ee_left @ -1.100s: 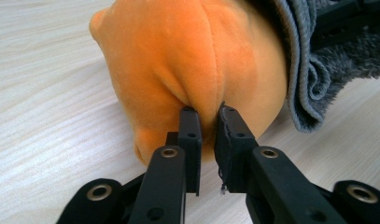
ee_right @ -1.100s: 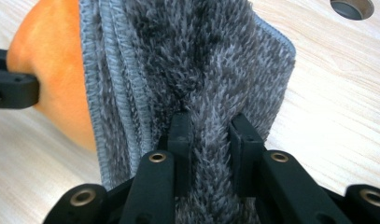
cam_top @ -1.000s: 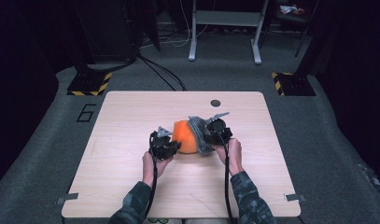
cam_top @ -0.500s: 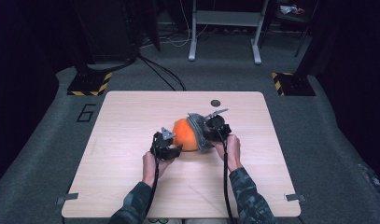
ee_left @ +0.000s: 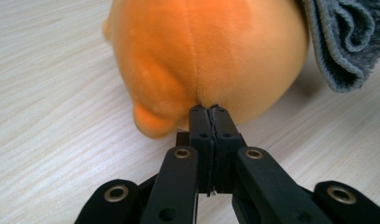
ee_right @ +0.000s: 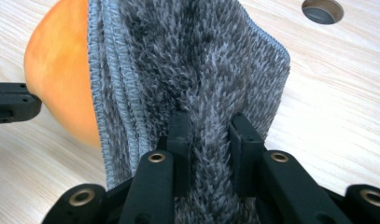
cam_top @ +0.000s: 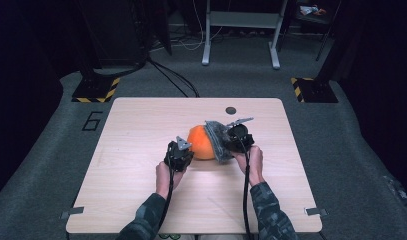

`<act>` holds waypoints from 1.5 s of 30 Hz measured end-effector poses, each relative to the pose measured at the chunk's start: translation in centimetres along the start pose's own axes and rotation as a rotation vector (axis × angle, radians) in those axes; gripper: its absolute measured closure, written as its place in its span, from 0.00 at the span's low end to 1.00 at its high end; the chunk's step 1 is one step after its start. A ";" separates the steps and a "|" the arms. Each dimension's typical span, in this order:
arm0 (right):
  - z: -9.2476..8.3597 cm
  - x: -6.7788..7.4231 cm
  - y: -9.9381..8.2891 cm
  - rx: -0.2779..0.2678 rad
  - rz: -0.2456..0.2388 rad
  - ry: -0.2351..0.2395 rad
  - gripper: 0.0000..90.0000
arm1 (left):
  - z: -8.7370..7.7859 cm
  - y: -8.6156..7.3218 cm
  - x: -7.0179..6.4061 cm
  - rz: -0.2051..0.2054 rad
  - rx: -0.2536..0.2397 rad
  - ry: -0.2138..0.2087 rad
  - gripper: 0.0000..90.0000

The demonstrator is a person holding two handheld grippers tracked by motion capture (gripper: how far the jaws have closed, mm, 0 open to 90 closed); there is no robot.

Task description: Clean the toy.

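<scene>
A round orange plush (cam_top: 200,142) lies mid-table, and a grey fluffy cloth (cam_top: 217,140) is draped over its right side. My left gripper (cam_top: 183,150) is at the plush's near left. In the left gripper view its jaws (ee_left: 209,109) have just been closing and now stand shut. Their tips rest against the plush (ee_left: 201,46) at its seam, and I see nothing clearly between them. My right gripper (cam_top: 230,142) is shut on a fold of the cloth (ee_right: 187,56). The fingertips (ee_right: 179,122) are sunk into the pile, and the plush (ee_right: 57,60) shows behind.
The wooden table (cam_top: 141,200) has a round cable hole (cam_top: 231,110) behind the plush. Beyond the far edge stand a desk frame (cam_top: 206,55) and striped floor bases (cam_top: 96,92) on grey carpet.
Both hands have stayed where they were. The cloth still hangs on the plush's right side. At this size, the high view shows no clear shift.
</scene>
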State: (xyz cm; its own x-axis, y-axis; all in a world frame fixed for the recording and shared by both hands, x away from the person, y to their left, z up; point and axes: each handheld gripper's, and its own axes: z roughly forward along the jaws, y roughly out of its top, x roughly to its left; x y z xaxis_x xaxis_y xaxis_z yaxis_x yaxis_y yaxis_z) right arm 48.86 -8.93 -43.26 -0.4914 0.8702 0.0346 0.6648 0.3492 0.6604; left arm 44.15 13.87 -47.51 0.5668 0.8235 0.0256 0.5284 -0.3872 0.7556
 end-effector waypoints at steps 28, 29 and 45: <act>2.2 -0.4 -0.3 0.082 -0.013 -0.029 0.82 | 1.2 1.2 1.2 -0.002 0.013 0.012 0.87; 2.1 -0.4 -0.4 0.078 -0.007 -0.032 0.82 | 1.1 1.3 1.1 0.004 0.008 0.011 0.88; -3.2 2.4 2.5 -0.032 -0.104 -0.016 0.82 | -1.7 1.5 -0.5 0.049 -0.037 -0.086 0.91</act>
State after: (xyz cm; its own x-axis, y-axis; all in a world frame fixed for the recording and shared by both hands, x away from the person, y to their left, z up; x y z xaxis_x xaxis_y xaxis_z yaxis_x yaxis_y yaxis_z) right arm 47.55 -7.08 -39.09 -0.5478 0.8353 -0.0475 0.5922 0.4272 0.6833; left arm 43.60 13.57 -45.30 0.6446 0.7645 0.0083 0.4759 -0.4097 0.7782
